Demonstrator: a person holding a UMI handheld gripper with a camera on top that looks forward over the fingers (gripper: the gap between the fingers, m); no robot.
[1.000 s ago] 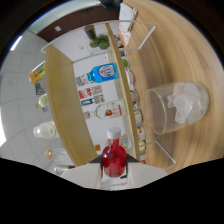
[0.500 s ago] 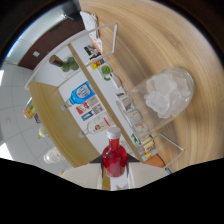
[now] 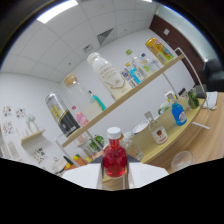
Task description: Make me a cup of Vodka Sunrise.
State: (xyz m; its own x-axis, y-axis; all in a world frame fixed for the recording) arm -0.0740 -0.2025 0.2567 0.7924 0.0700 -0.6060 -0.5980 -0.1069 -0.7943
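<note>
The fingers [image 3: 114, 172] are clamped on a small red-filled bottle [image 3: 114, 157], held upright.

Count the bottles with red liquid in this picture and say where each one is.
1. The red bottle with a white cap sits between the gripper fingers, in front of the shelf. Others may be hidden.

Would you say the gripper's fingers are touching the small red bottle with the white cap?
Cannot tell. In the gripper view the red bottle stands at the gripper, but the fingers are masked, so neither contact nor gap shows.
</note>
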